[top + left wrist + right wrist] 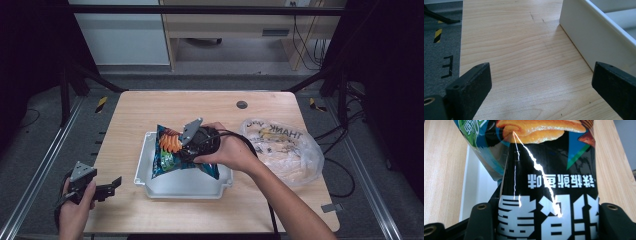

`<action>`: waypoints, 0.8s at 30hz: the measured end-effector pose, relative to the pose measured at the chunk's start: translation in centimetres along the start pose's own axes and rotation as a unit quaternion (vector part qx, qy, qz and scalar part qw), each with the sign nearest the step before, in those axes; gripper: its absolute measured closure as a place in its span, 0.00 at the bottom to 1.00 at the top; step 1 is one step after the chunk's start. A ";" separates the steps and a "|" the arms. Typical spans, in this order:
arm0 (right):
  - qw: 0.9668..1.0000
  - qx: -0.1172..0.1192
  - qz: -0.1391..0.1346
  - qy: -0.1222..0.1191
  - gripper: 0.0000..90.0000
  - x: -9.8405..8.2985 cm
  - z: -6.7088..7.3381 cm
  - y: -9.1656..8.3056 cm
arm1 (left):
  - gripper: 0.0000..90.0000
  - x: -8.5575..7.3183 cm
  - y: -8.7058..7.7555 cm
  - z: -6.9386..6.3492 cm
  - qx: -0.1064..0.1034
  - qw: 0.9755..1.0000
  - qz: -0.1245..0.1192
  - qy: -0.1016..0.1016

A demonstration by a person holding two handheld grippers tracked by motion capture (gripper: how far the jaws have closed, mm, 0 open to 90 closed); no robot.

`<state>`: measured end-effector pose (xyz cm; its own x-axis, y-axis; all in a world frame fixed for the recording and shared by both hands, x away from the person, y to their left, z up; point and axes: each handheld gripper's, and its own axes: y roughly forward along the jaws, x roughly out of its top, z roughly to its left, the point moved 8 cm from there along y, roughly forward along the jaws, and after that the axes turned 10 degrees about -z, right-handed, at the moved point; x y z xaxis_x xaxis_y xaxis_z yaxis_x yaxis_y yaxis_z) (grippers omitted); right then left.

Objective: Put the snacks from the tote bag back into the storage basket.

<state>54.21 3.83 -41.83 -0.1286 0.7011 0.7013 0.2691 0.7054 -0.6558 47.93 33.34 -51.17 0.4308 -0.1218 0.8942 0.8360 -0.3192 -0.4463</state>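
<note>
Jaws of the right gripper (187,150) are clenched on a snack bag (172,150) over the white tray (150,175); left gripper (107,188) is held released

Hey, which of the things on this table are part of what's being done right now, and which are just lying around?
In use:
- snack bag, clamped in the right gripper over the tray
- white tray

Lying about:
- clear plastic shopping bag, crumpled to the right of the tray
- left gripper, open and holding nothing, near the table's front left edge
</note>
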 end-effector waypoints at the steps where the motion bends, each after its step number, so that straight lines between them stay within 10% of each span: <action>1: 1.000 0.000 0.000 0.002 0.46 0.0 0.0 0.2 | 0.03 0.0 0.0 0.0 0.000 1.000 0.000 0.000; 24: 1.000 0.012 0.002 0.008 0.46 -0.8 0.5 1.3 | 0.03 0.0 0.0 0.0 -0.001 1.000 0.000 0.000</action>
<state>54.17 4.24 -43.41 -0.1130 0.7019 0.7032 0.2471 0.7054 -0.6644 47.94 33.32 -51.18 0.4313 -0.1213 0.8940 0.8354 -0.3206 -0.4465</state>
